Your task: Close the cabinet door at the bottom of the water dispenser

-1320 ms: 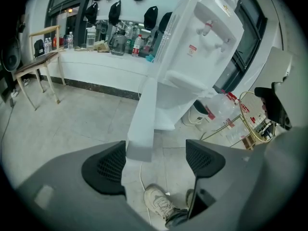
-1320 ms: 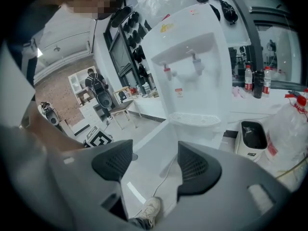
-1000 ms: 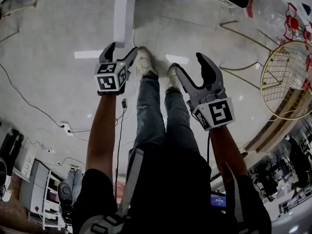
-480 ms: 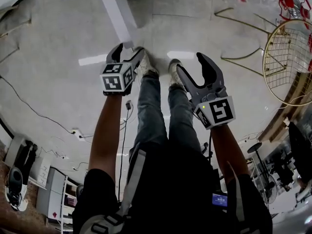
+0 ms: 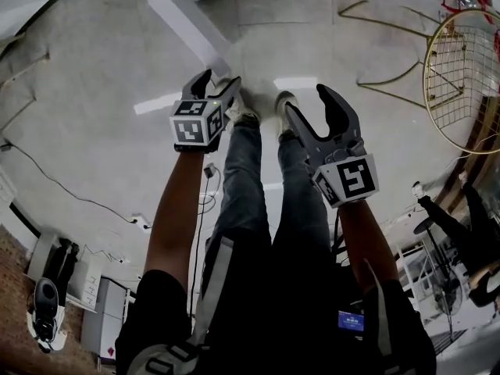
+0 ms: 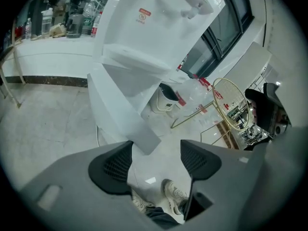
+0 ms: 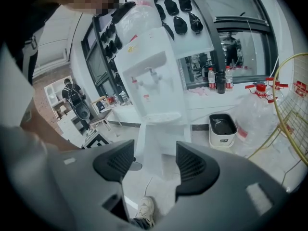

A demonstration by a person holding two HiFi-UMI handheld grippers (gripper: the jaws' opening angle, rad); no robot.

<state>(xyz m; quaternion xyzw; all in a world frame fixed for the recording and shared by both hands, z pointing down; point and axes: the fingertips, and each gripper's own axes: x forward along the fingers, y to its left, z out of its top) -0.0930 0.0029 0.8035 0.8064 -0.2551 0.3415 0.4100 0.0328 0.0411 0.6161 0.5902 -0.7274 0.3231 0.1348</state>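
The white water dispenser [image 6: 159,18] stands ahead, and its bottom cabinet door [image 5: 191,30] hangs open and sticks out toward me over the floor. In the left gripper view the door [image 6: 120,109] runs down to just beyond the left jaw. My left gripper [image 5: 217,80] hovers near the door's free end, apart from it; its jaws have just been closing a little, with nothing between them [image 6: 155,160]. My right gripper [image 5: 308,100] is open and empty to the right of my feet. Past its jaws [image 7: 149,165] the door [image 7: 147,138] shows nearly edge-on below the dispenser [image 7: 154,66].
My shoes [image 5: 250,108] stand just short of the door's end. A gold wire rack [image 5: 461,76] stands at the right. A white bin [image 7: 222,129] and a clear water jug [image 7: 255,114] sit beside the dispenser. Cables [image 5: 47,174] cross the floor at left.
My left gripper has moved right and forward, toward the door's free end, and its jaws stand slightly narrower. The head view has swung, so the door now slants. The right gripper barely shifted.
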